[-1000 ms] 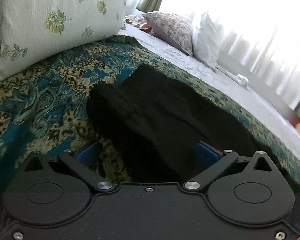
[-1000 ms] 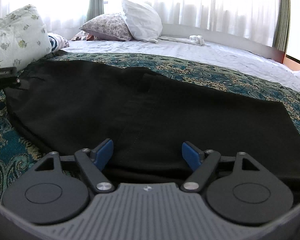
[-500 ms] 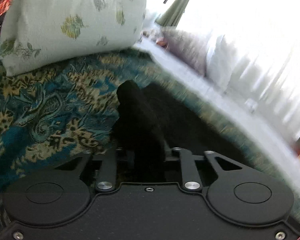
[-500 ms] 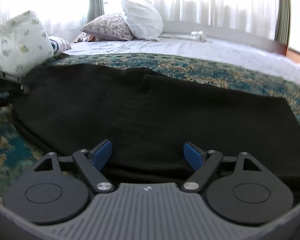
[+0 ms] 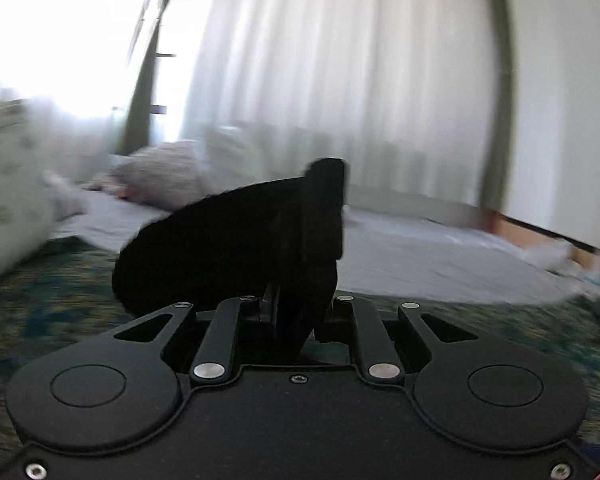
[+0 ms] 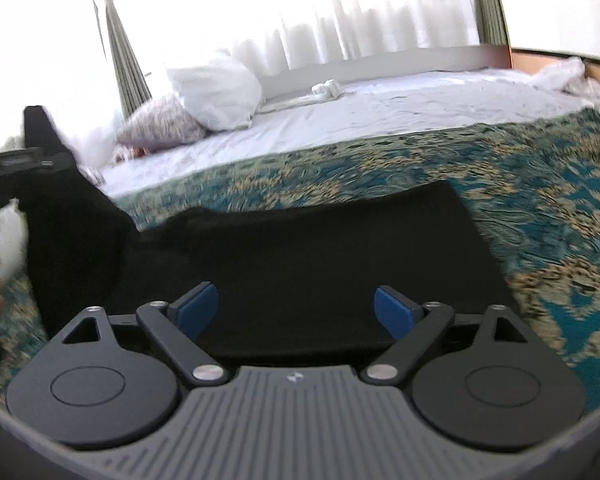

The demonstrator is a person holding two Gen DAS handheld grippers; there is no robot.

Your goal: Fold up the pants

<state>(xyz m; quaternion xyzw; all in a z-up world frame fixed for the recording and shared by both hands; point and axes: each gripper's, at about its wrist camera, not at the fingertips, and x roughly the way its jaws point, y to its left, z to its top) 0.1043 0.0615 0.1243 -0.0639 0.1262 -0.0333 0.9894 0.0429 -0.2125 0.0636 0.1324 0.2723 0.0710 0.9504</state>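
The pants (image 6: 300, 248) lie across the middle of the right wrist frame on the patterned bedspread (image 6: 500, 168), one end raised at the left edge. That end is pinched in the left gripper (image 5: 296, 312), whose jaws have just closed on the cloth, probably a leg end, though blur hides it. The right gripper (image 6: 296, 312) spreads wide over the fabric, gripping nothing, so the fold is only begun.

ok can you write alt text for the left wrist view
The left gripper is shut on a bunch of black pants, holding it up above a patterned teal bedspread. Behind are blurred pillows, a white sheet and bright white curtains.
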